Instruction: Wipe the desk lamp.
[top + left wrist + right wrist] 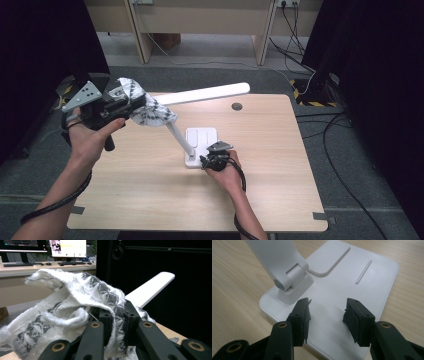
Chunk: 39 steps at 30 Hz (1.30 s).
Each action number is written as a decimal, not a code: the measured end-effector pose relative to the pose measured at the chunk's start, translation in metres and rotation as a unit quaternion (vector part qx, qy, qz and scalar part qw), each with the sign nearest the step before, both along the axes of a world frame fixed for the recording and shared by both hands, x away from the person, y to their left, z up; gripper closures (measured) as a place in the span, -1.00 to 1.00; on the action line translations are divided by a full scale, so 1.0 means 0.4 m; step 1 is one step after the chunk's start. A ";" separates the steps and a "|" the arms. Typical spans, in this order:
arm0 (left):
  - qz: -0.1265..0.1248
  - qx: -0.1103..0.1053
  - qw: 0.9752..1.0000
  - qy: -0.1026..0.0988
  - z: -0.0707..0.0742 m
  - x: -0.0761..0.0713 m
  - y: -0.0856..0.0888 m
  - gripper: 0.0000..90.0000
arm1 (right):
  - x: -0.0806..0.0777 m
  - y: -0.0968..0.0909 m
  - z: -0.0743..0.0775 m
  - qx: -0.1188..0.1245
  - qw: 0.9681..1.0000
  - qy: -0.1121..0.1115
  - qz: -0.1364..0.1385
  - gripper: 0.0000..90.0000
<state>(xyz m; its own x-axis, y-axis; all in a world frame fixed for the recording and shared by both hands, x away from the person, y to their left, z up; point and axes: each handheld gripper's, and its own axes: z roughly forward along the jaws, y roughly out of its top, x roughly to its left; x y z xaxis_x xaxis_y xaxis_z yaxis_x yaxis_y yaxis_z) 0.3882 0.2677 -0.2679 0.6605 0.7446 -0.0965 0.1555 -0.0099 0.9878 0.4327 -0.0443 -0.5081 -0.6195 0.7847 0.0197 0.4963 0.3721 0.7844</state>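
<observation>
My left gripper (131, 102) is clamped on a crumpled white woven cloth with a grey pattern (82, 302), and that cloth rides bunched over and around its jaws, held up above the pale wooden surface (150, 185). Just beyond the left gripper, the long white flat head of the desk lamp (150, 288) stretches away; whether the cloth touches it I cannot tell, though in the high view the fabric hangs over the joint where the head meets the slanted white lamp arm (179, 137).

My right gripper (327, 315) has its jaws apart, hovering low over the white rectangular lamp base (352, 295), with the hinge of the arm just ahead and to the left of its left jaw. I judge it is there to steady the base, but nothing is pinned yet; I can't say if the jaw tips touch the plastic.

My worries from here:
- If I wipe along the head with the base unheld, the sideways push could tip or slide the lamp, since the head reaches far out from the base.
- Loose cloth could snag on the hinge or fold, dragging the head down.
- The cloth is gripped in a bunch, so it may pull free mid-stroke.
- Pressing the right gripper down carelessly could skid on smooth plastic.
</observation>
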 end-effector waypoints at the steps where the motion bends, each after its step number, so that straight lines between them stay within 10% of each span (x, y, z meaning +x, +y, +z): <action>1: -0.001 -0.003 1.000 0.002 0.000 0.004 -0.001 0.78 | 0.000 0.000 0.000 0.000 1.000 0.000 0.000 0.21; 39: -0.032 -0.001 0.999 0.023 0.022 0.074 -0.137 0.77 | -0.001 0.000 -0.001 0.001 1.000 -0.002 -0.002 0.23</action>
<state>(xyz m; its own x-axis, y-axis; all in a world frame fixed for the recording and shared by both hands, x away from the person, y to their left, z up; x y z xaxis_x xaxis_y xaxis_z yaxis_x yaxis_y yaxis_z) 0.4176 0.2127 -0.2589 0.7016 0.7007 -0.1295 0.2002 -0.0194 0.9796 0.4321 -0.0443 -0.5085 -0.6162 0.7874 0.0188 0.4950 0.3686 0.7868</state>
